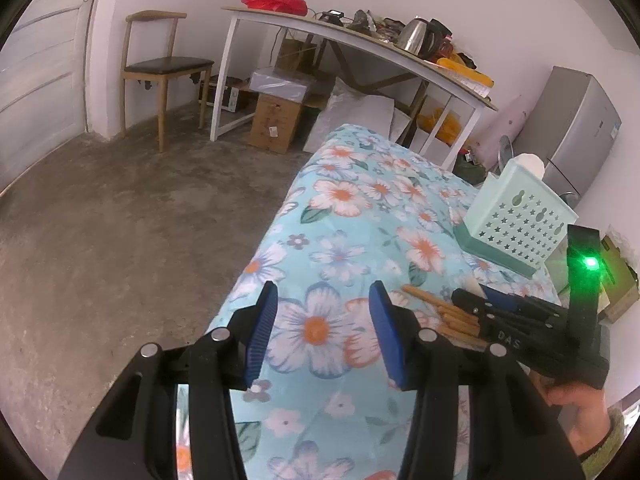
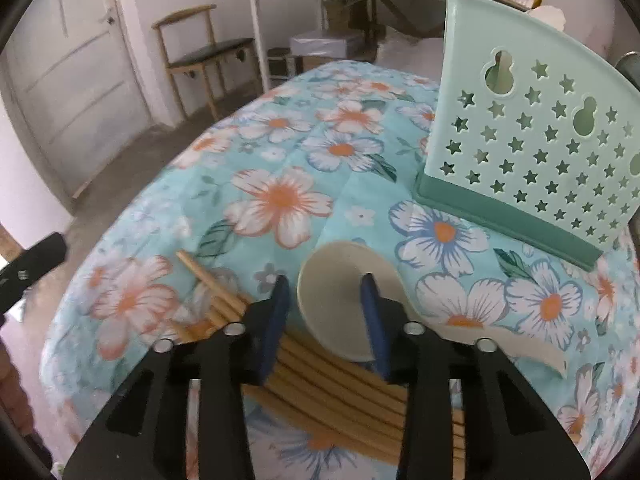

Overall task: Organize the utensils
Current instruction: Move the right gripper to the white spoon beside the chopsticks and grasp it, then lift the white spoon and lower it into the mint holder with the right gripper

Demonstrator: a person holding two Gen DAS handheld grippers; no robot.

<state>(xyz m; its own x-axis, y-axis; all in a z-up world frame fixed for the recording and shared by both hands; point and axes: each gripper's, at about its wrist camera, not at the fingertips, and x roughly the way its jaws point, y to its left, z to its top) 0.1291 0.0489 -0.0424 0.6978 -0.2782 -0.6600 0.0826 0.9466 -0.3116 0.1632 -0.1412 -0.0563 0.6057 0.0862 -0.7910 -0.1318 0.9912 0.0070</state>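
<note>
A cream spoon point(image 2: 340, 312) lies across a bundle of wooden chopsticks point(image 2: 320, 376) on the flowered cloth point(image 2: 280, 200), its handle running off to the right. My right gripper point(image 2: 324, 280) hangs over the spoon's bowl with its jaws partly apart. The left pad shows a thin gap to the bowl's edge, so the jaws are open around it. A mint-green star-pierced utensil holder point(image 2: 532, 132) stands upright just beyond. My left gripper point(image 1: 324, 292) stands open over bare cloth, left of the chopsticks point(image 1: 440, 312) and the right gripper point(image 1: 468, 300). The holder point(image 1: 516, 220) is far right.
The cloth-covered surface point(image 1: 360, 200) drops to a concrete floor point(image 1: 120, 240) on the left. A wooden chair point(image 1: 164, 68), a cluttered white table point(image 1: 360, 36) with boxes under it, and a grey fridge point(image 1: 576, 128) line the far wall. A hand point(image 1: 580, 412) holds the right gripper.
</note>
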